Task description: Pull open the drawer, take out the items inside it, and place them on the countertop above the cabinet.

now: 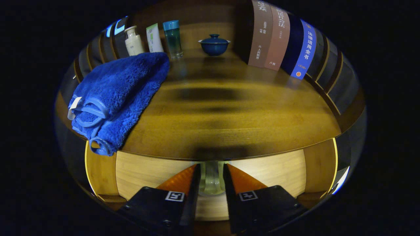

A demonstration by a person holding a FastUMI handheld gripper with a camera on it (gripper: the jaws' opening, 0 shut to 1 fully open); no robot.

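My gripper (211, 170) is low in front of the cabinet, its fingers closed on a small clear knob (211, 180) that sits between them. The knob is fixed to the pale wooden drawer front (147, 170), just under the countertop's front lip. I cannot see inside the drawer. The brown wooden countertop (229, 118) spreads out beyond and above the fingers. A folded blue fluffy towel (121, 88) lies on its left side, one corner hanging over the front edge.
At the back of the countertop stand a white pump bottle (134, 41), a white tube (154, 38), a teal glass bottle (173, 38) and a blue lidded cup (214, 45). Upright books (279, 39) line the right side. Darker side panels (101, 170) flank the drawer.
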